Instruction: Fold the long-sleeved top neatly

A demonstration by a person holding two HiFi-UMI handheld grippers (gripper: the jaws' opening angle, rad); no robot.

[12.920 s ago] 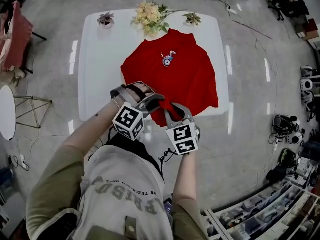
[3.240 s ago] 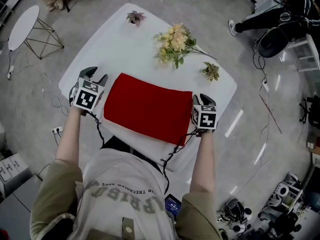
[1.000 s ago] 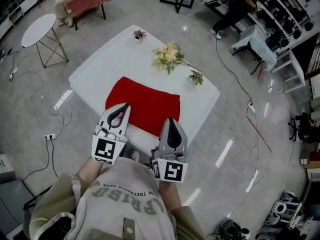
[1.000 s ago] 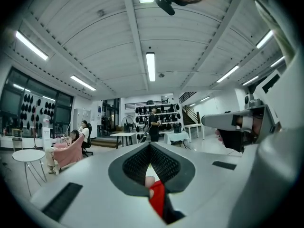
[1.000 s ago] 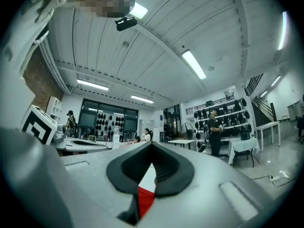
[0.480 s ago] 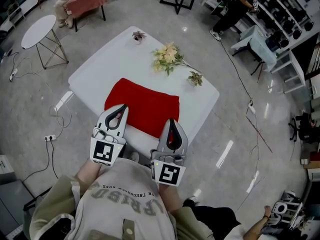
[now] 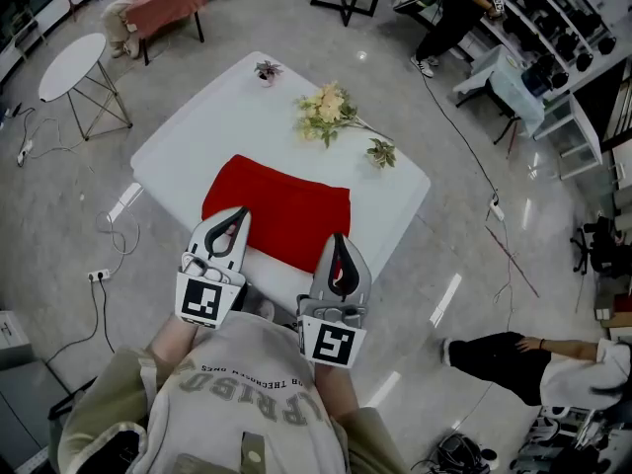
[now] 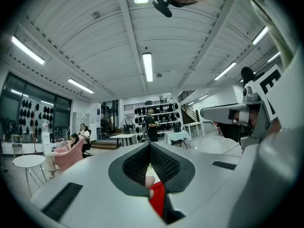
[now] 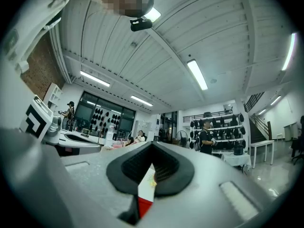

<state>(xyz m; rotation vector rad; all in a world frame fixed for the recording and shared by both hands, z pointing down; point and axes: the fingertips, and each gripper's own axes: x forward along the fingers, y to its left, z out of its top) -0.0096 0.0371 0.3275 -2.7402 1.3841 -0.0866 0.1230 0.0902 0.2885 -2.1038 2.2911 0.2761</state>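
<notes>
- The red long-sleeved top point(image 7: 276, 210), folded into a flat rectangle, lies on the white square table point(image 7: 207, 126), along the tabletop's near edge.
- Left gripper point(image 7: 240, 212): jaws pressed together with nothing between them, raised above the near edge by the top's left end.
- Right gripper point(image 7: 339, 238): jaws likewise closed and empty, by the top's right end.
- A bunch of pale flowers point(image 7: 324, 112) lies near the far edge.

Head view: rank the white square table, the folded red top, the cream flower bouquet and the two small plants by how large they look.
1. white square table
2. folded red top
3. cream flower bouquet
4. far small plant and right small plant: these look alike, so they are not ranked.
</notes>
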